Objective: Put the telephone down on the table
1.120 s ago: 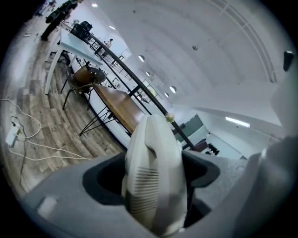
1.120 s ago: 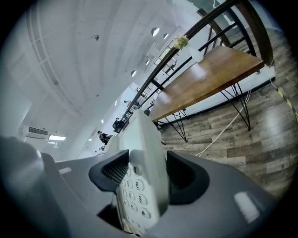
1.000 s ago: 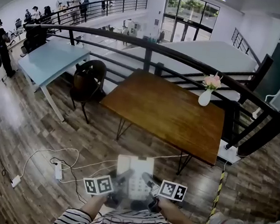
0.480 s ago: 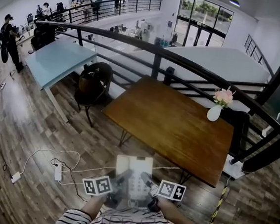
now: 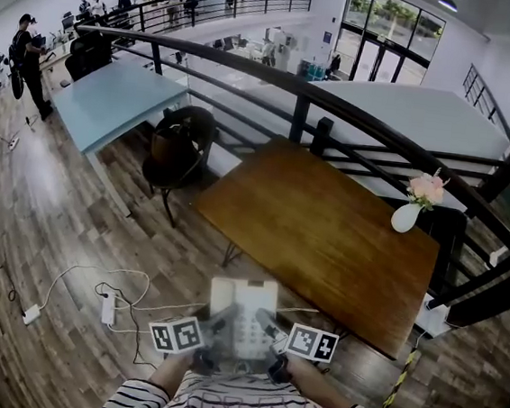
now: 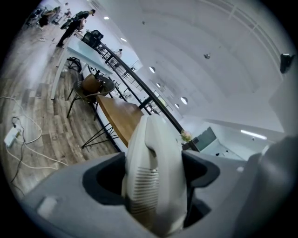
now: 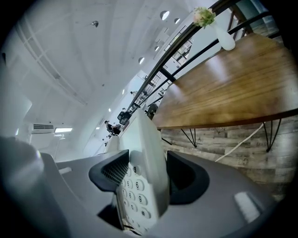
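Low in the head view, close to the person's striped sleeves [image 5: 139,404], the left hand-held gripper [image 5: 222,325] and the right hand-held gripper [image 5: 267,325] are both clenched on the white telephone [image 5: 243,299], one on each side. The left gripper view shows its jaws pressed against the ribbed handset side. The right gripper view shows the other pair closed over the keypad edge, with the number keys between them. The telephone is held up in the air above the wooden floor [image 5: 36,221], not yet on anything, with its far end pointing toward the near edge of the brown bench [image 5: 325,229]. That bench stands on thin dark legs just beyond the telephone and runs away to the far right. On its far right corner stands a white vase [image 5: 407,216] holding pink flowers [image 5: 427,189]. A dark curved railing [image 5: 354,118] passes behind the bench's far side. To the left of the bench is a dark round-backed chair [image 5: 181,150], and beyond the chair is a pale blue bench [image 5: 112,102]. On the floor to the near left of the telephone lie a white power strip [image 5: 106,308] and loose white cables [image 5: 94,272]. A yellow-and-black striped strip [image 5: 400,377] hangs at the near right. People [image 5: 27,48] stand far off at the left.
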Motion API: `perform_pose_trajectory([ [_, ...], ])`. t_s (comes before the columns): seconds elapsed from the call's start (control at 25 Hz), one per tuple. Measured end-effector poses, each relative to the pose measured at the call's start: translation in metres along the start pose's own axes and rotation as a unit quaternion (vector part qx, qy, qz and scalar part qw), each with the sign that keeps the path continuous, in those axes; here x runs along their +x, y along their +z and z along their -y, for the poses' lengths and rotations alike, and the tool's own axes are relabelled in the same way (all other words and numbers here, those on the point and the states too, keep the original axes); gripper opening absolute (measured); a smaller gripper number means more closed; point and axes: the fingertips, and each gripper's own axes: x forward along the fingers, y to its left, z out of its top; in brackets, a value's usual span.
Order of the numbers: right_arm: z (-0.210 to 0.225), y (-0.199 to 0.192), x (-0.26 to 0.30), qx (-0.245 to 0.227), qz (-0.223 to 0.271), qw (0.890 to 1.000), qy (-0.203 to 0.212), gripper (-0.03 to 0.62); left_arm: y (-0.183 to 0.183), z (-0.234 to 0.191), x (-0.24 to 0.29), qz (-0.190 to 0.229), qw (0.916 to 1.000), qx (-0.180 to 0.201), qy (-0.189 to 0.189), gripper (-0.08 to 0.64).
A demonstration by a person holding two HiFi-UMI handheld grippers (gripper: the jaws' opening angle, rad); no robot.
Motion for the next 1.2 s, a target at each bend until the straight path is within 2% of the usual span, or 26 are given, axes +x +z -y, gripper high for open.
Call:
perform_pose_trajectory([
  [0.12,0.002,0.01,0.018,0.002,0.002,1.0,-0.007,0.25,0.013,-0.013,0.012,-0.006,1.0,-0.003,-0.003,0.374],
  [0.28,-0.003,0.032,0.055,0.01,0.024,1.0,-0.015,0.25,0.052,-0.035,0.031,-0.022,0.9996,0.008,-0.017,0.374],
  [0.48,-0.019,0.064,0.108,0.021,0.055,0.998,-0.025,0.25,0.113,-0.059,0.054,-0.043,0.9979,0.027,-0.04,0.374],
  [0.68,-0.044,0.089,0.194,0.035,0.077,0.996,-0.04,0.25,0.191,-0.114,0.069,-0.067,0.9957,0.032,-0.055,0.374],
  [0.76,-0.049,0.098,0.216,0.039,0.085,0.995,-0.044,0.25,0.212,-0.126,0.076,-0.076,0.9947,0.035,-0.06,0.374],
  [0.96,-0.054,0.115,0.251,0.053,0.105,0.992,-0.052,0.25,0.247,-0.149,0.093,-0.096,0.9919,0.047,-0.07,0.374],
  [1.2,-0.051,0.14,0.264,0.067,0.125,0.988,-0.061,0.25,0.268,-0.154,0.119,-0.117,0.9885,0.062,-0.073,0.374],
])
